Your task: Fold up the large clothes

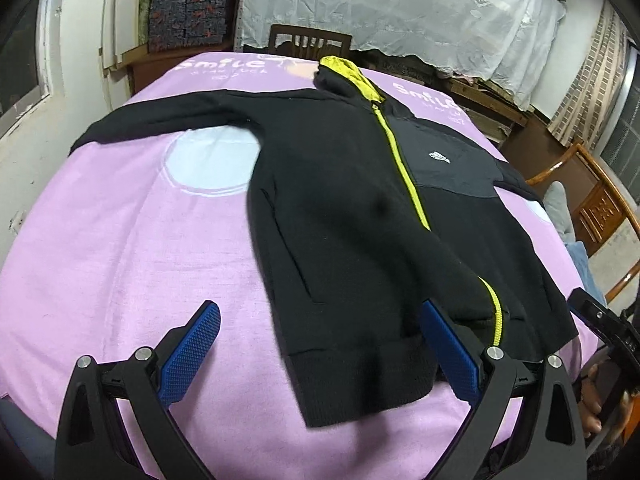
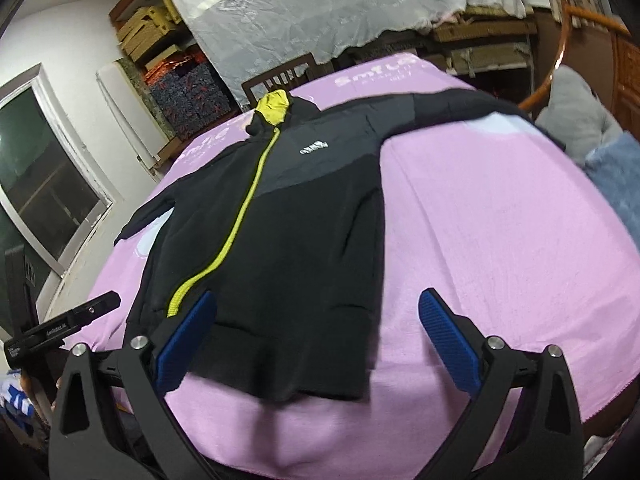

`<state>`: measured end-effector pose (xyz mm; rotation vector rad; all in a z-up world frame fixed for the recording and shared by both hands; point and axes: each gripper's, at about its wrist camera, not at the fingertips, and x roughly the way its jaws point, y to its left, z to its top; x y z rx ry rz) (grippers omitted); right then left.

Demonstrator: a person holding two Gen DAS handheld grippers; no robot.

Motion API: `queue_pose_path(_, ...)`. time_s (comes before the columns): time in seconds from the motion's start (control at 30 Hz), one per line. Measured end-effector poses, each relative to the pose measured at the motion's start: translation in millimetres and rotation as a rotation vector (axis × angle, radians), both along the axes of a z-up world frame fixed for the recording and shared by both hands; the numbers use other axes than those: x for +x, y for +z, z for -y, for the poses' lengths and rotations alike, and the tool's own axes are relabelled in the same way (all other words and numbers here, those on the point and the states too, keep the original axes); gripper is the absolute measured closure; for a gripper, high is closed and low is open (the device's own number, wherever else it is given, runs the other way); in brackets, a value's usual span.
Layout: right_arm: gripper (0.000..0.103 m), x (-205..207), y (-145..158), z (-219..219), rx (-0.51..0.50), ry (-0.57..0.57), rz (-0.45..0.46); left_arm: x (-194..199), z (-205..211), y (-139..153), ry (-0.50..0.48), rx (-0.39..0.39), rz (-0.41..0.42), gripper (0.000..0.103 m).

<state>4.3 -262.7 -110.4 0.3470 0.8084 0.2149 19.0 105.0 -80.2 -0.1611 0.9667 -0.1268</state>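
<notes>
— Lilac cloth is seen spread over the worktop, with white lettering printed near its far edge; a white lace drape is hung behind, and a dark chair is set at the far side.

— And the jacket?

— It is laid flat on the cloth, front up, hood toward the far edge (its lining is yellow-green). A zip of the same colour is run down the middle, and a white logo is carried on the grey chest panel. Both sleeves are stretched out sideways; the hem lies nearest the cameras.

— How is the left tool held?

— Its blue pads are spread wide, and nothing is gripped. It is poised just above the hem, near the corner under the jacket's outstretched sleeve; whether the hem is touched cannot be told.

— The right tool?

— Likewise spread, with the opposite hem corner framed between its pads, and nothing is pinched. Part of a black tool body is caught at the left edge of that view.
</notes>
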Motion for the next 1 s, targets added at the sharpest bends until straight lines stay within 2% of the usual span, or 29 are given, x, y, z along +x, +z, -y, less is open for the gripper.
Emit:
queue_pose_path(0.07,0.007,2,-3,0,-0.001,0.007,-0.003,4,5,-3,-0.028,-0.013,0.000,0.003)
queue_pose_path(0.2,0.022,10,-11,-4,-0.006,0.025,-0.026,11,15,-16,-0.073,-0.029,-0.029,0.005)
queue_pose_path(0.27,0.030,15,-17,-5,0.004,0.036,-0.047,14,18,-25,-0.077,-0.025,-0.058,0.018)
queue_pose_path(0.33,0.047,18,-25,-6,0.013,0.052,-0.075,18,16,-33,-0.062,-0.011,-0.084,0.028)
queue_pose_path(0.4,0.074,20,-29,-8,0.001,0.053,-0.090,18,13,-34,-0.046,0.010,-0.077,0.043)
queue_pose_path(0.47,0.086,20,-27,-4,0.012,0.057,-0.082,19,8,-33,-0.027,0.027,-0.080,0.071)
queue_pose_path(0.57,0.089,15,-23,2,0.065,0.062,-0.071,20,-5,-35,-0.020,-0.005,-0.096,0.076)
queue_pose_path(0.67,0.089,16,-30,4,0.041,0.065,-0.109,20,-7,-35,-0.028,-0.002,-0.094,0.075)
queue_pose_path(0.73,0.089,15,-36,5,0.035,0.057,-0.126,20,-8,-33,-0.027,0.006,-0.095,0.073)
queue_pose_path(0.83,0.086,13,-33,6,0.028,0.062,-0.130,20,-13,-27,-0.003,0.002,-0.083,0.062)
queue_pose_path(0.87,0.082,13,-31,7,0.029,0.056,-0.128,20,-16,-23,0.012,0.005,-0.074,0.059)
queue_pose_path(0.93,0.080,10,-19,11,0.034,0.040,-0.102,24,-16,-12,0.025,0.004,-0.051,0.057)
queue_pose_path(1.0,0.080,15,-2,8,0.018,0.045,-0.057,37,-6,-2,-0.006,-0.010,-0.041,0.057)
